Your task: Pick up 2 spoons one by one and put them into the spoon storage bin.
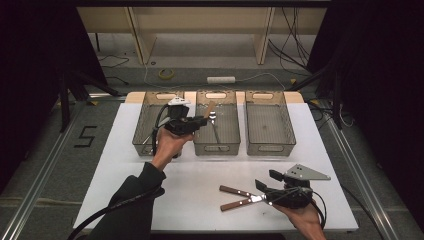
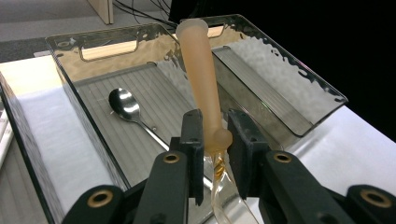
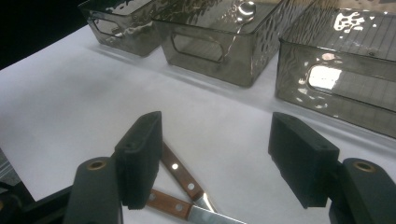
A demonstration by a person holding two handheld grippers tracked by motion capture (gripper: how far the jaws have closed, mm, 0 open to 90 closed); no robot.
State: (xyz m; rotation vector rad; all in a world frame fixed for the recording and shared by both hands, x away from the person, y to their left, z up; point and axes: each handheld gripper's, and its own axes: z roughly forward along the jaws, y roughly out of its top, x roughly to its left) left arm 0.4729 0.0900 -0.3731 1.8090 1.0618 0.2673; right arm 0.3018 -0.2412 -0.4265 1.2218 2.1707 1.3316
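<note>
Left hand-held gripper (image 2: 211, 135): we see it clamped on a translucent utensil (image 2: 201, 74), whose lower end is cut off.
Right hand-held gripper (image 3: 219, 154): jaws apart; we see two knives (image 3: 187, 193) partly hidden beneath.

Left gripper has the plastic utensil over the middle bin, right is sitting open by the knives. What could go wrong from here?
1. The left gripper pinches the amber plastic utensil at its narrow neck, tilted; it may swivel or slip before release.
2. Dropped, it could land on the spoon in the middle bin.
3. The open right gripper hovers over two crossed knives; closing may catch both.
</note>
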